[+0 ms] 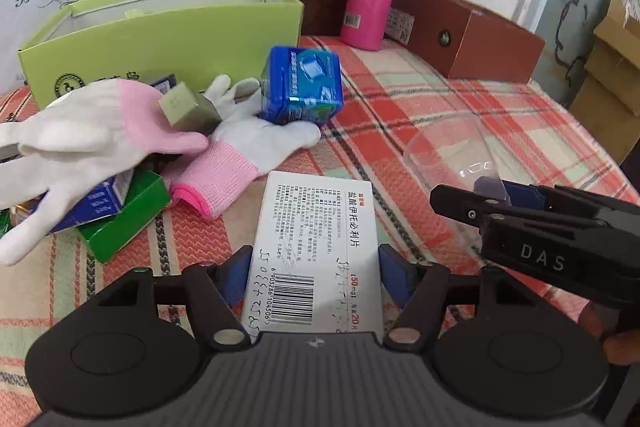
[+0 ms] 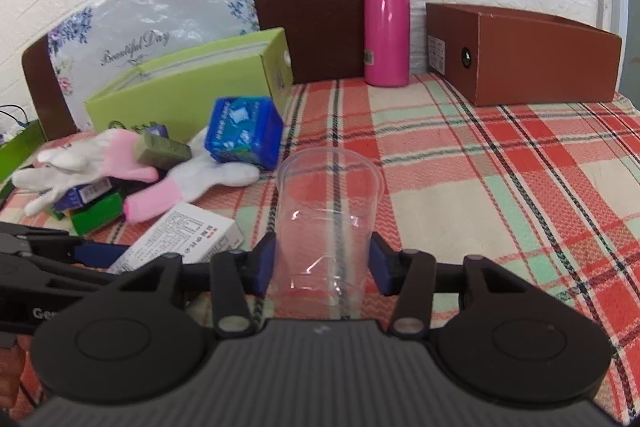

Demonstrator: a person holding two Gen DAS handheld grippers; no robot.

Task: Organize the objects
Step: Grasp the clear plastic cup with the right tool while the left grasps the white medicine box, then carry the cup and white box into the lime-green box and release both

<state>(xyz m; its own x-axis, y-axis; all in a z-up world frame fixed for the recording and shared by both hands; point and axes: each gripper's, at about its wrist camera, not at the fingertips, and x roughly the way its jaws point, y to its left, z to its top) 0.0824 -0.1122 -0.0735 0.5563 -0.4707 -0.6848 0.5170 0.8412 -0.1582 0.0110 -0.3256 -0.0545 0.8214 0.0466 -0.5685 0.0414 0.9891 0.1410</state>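
The left tool (image 1: 314, 267) grasps a white medicine box (image 1: 314, 251) by its long sides, the blue pads pressed against both edges, the box lying flat just above the checked cloth (image 1: 420, 99) that covers the table; the right tool (image 2: 322, 265) is clenched on a clear plastic cup (image 2: 328, 219), its pads touching the cup's lower wall on either side, the cup upright with its mouth facing away from the camera. In the left wrist view the right tool (image 1: 486, 193) comes in from the right with the cup (image 1: 452, 155) held just beside the medicine box; in the right wrist view the box (image 2: 180, 237) shows to the left of the cup. Beyond the box lies a heap: two white and pink gloves (image 1: 100, 131), a small olive box (image 1: 188, 109) resting on them, a blue box (image 1: 302, 87) tilted against a glove, and a green box (image 1: 124, 215) under the near glove. Behind the heap stands an open light-green box (image 1: 160, 35); a pink bottle (image 2: 386, 19) stands upright at the back, near a brown box (image 2: 524, 55) on the right.
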